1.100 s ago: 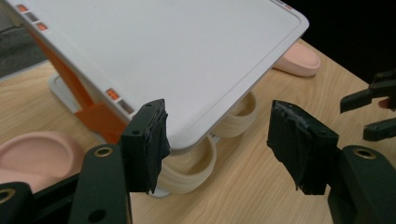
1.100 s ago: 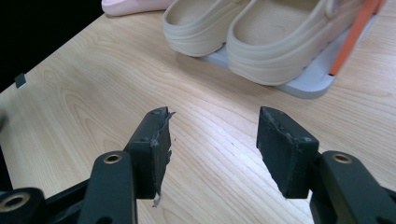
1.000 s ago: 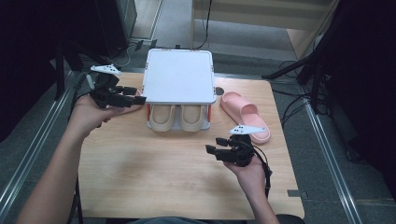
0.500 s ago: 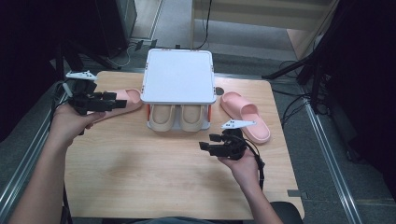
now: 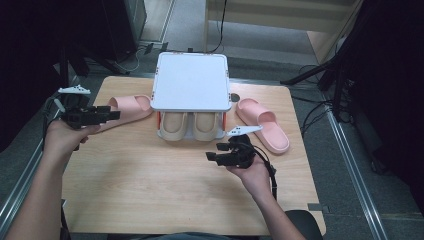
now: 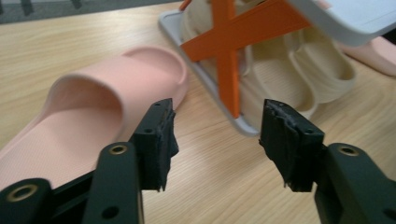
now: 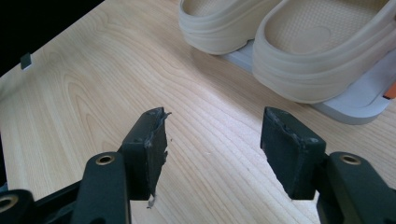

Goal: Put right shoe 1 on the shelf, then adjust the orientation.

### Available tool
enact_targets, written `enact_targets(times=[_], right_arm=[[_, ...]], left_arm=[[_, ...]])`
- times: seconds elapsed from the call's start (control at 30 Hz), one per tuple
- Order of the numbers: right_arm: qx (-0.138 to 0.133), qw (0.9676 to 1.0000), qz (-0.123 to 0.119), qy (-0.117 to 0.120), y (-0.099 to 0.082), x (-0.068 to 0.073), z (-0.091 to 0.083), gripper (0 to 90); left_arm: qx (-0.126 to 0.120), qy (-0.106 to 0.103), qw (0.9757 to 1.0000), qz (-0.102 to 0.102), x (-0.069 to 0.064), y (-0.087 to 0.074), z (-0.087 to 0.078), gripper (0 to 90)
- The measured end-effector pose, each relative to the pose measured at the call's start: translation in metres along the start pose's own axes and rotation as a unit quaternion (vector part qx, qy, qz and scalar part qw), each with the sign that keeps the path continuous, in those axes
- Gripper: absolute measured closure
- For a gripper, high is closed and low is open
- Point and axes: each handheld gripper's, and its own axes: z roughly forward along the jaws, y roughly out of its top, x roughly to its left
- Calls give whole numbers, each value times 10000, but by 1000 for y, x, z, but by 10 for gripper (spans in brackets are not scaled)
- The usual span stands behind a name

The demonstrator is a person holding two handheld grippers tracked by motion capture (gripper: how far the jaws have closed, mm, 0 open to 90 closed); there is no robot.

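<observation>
Beside the rack [image 5: 190, 82], open wood [image 5: 165, 185].

A light wooden table [image 5: 150, 195] carries a small white rack [image 5: 190, 80] with orange cross braces, standing between the two pairs of tongs and beyond the right tongs [image 5: 212, 157]. One pink slipper [image 5: 127, 107] lies on the wood just ahead of the left tongs [image 5: 114, 115], beside the rack. Another pink slipper [image 5: 262, 124] lies just past the right tongs, on the rack's other side.
</observation>
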Motion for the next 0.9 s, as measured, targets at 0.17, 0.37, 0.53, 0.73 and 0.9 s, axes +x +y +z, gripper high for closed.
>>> enact_targets(times=[0.17, 0.37, 0.53, 0.73, 0.9], right_arm=[[6, 10000, -24, -26, -1, 1, 0, 416], [80, 9999, 25, -76, -6, 2, -3, 435], [44, 9999, 87, -126, -11, 3, -8, 445], [-16, 9996, 169, -219, -19, 2, -17, 445], [-71, 9991, 268, -328, -26, 1, -25, 445]], left_arm=[[-57, 189, 9997, -149, 10, -4, 3, 652], [122, 175, 9991, -375, 28, -7, 16, 814], [301, 169, 9986, -391, 40, -8, 29, 867], [327, 216, 9983, -441, 49, -5, 43, 870], [441, 323, 9976, -430, 58, -6, 54, 870]])
